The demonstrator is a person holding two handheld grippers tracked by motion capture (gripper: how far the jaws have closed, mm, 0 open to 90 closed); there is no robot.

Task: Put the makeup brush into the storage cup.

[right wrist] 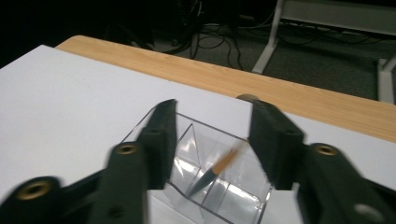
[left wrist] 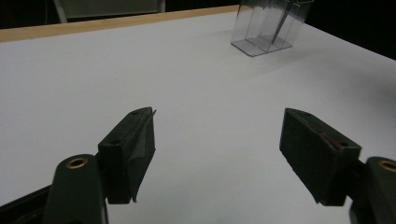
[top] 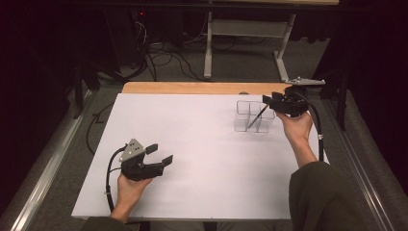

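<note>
A clear plastic organiser (top: 254, 116) with several compartments stands at the far right of the white table top (top: 202, 144). A thin pencil-like stick (top: 258, 117) leans slantwise in it, dark tip down. My right gripper (top: 268, 102) hovers just above the organiser's far right side, jaws open. In the right gripper view the stick (right wrist: 215, 170) is blurred below and between the open jaws of that gripper (right wrist: 212, 121), touching neither pad, over the organiser (right wrist: 243, 196). My left gripper (top: 160, 154) rests open near the front left and holds nothing; its own view shows the empty jaws (left wrist: 217, 135) and the organiser (left wrist: 268, 32) far off.
A wooden strip (top: 192, 88) runs along the table's far edge. Beyond it, on the dark floor, are cables (top: 163, 57) and the legs of a grey table frame (top: 208, 53). The right forearm in a dark green sleeve (top: 322, 197) comes in at the front right.
</note>
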